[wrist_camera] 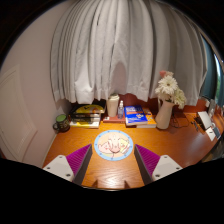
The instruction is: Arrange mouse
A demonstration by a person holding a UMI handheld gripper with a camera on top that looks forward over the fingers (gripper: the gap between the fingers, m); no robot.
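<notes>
**Gripper poised over the desk, mouse pad between its fingers**

While pale pleated curtains [112, 45] fill the whole backdrop, a brown wooden desk [180, 150] stretches beneath them and carries everything else. Along its far edge, against the curtains, lies a stack of books [87, 115], with a blue book [140, 118] lying flat further along and a white vase of pale flowers [166, 100] beside that. Nearer, a round mouse pad with a pink and yellow print [113, 146] lies flat on the wood. It sits just ahead of the gripper [113, 160], between the two fingers, whose purple pads [147, 158] stand well apart, so the tongs are spread and hold nothing. A small white upright object [113, 104], possibly a bottle, stands between the books. No mouse can be made out anywhere on the desk from this view.
</notes>
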